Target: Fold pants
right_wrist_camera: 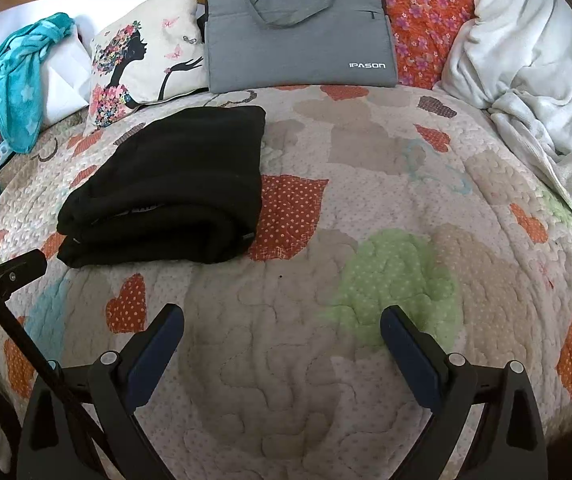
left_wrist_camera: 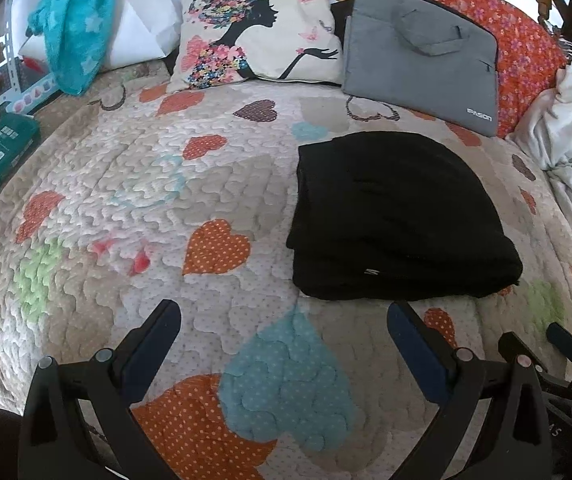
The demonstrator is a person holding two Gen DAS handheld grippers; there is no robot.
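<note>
Pants lie folded beyond both grippers' spread, empty jaws.

Black pants on a heart-patterned quilt; grey bag.

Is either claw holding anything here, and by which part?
Nothing is held. The left claw and right claw are both open over the quilt, apart from the folded black pants.

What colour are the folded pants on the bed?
The pants are plain black, lying folded on the quilt. The right wrist view shows them best.
</note>
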